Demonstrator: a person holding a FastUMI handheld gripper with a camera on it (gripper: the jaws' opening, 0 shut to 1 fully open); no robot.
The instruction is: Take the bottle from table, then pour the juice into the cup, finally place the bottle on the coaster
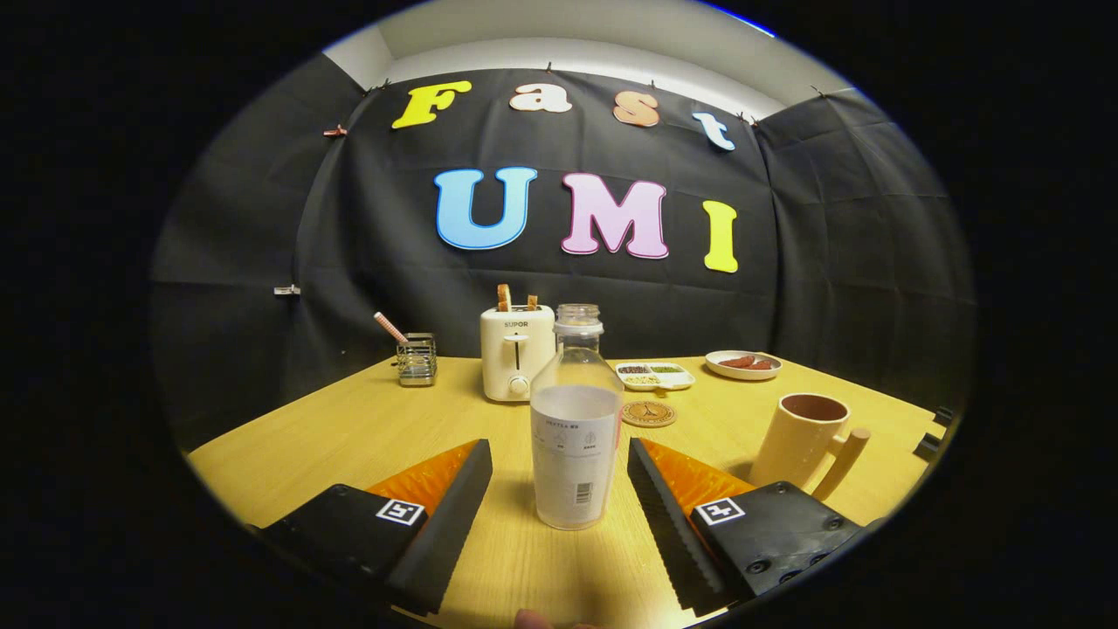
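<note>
Gripper view shows the gripper [559,463] spread open, its fingers flanking the bottle [575,428] without touching it. That bottle stands upright on the table [349,428], uncapped, between the fingers. From the bottle, the coaster [649,413] lies just beyond at one o'clock, the cup [802,439] sits at three o'clock, and the toaster [515,351] stands behind at eleven o'clock.
</note>
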